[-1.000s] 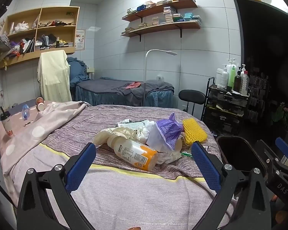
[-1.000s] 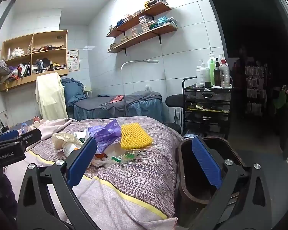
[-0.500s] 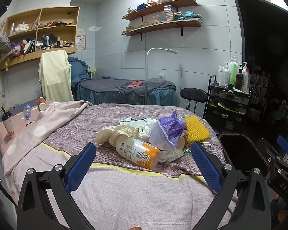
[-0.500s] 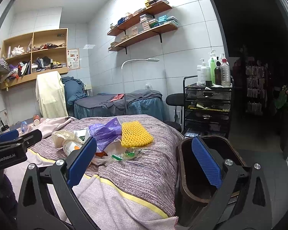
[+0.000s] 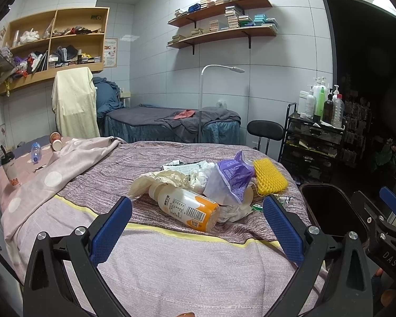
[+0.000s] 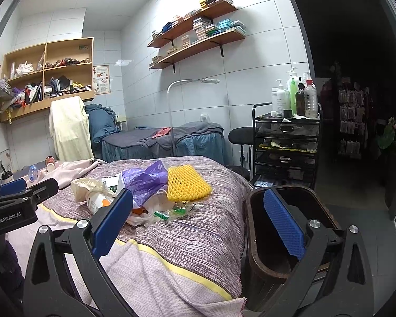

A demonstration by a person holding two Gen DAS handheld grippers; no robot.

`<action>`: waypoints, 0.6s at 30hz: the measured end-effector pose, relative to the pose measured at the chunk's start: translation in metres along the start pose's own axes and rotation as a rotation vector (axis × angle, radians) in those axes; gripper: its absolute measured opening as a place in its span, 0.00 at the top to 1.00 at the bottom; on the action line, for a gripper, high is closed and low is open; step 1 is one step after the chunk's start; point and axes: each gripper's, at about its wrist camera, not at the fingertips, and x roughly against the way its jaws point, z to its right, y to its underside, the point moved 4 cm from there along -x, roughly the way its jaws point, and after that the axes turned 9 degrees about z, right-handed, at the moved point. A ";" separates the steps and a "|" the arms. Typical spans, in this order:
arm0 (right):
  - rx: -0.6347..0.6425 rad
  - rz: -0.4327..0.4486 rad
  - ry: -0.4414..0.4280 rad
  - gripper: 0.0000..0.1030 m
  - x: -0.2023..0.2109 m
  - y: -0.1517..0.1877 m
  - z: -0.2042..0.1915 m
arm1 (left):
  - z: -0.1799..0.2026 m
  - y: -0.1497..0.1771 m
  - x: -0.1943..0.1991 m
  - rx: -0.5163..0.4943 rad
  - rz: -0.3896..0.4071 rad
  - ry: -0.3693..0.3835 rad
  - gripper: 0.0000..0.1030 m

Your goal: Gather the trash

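Note:
A heap of trash lies on the bed: a white and orange bottle (image 5: 187,207) on its side, a purple bag (image 5: 232,174), a yellow foam net (image 5: 269,177), crumpled wrappers (image 5: 169,178). My left gripper (image 5: 198,227) hangs open just in front of the bottle, holding nothing. In the right wrist view the yellow foam net (image 6: 186,183) and the purple bag (image 6: 145,181) sit left of a dark brown bin (image 6: 258,261). My right gripper (image 6: 198,224) is open and empty, with its right finger over the bin's mouth.
The bed (image 5: 171,259) has a pink spotted blanket (image 5: 52,174), a cup (image 5: 9,167) and a small bottle (image 5: 35,149) at its left. A black cart with bottles (image 5: 316,142), a stool (image 5: 268,130) and a second bed (image 5: 171,124) stand behind.
The left wrist view has shifted slightly, so the trash heap sits a bit further right between the fingers. Both grippers stay open and nothing has been picked up.

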 end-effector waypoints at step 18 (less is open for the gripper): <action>0.000 -0.008 -0.004 0.05 0.001 0.003 -0.002 | 0.000 0.002 -0.001 0.005 -0.005 0.006 0.06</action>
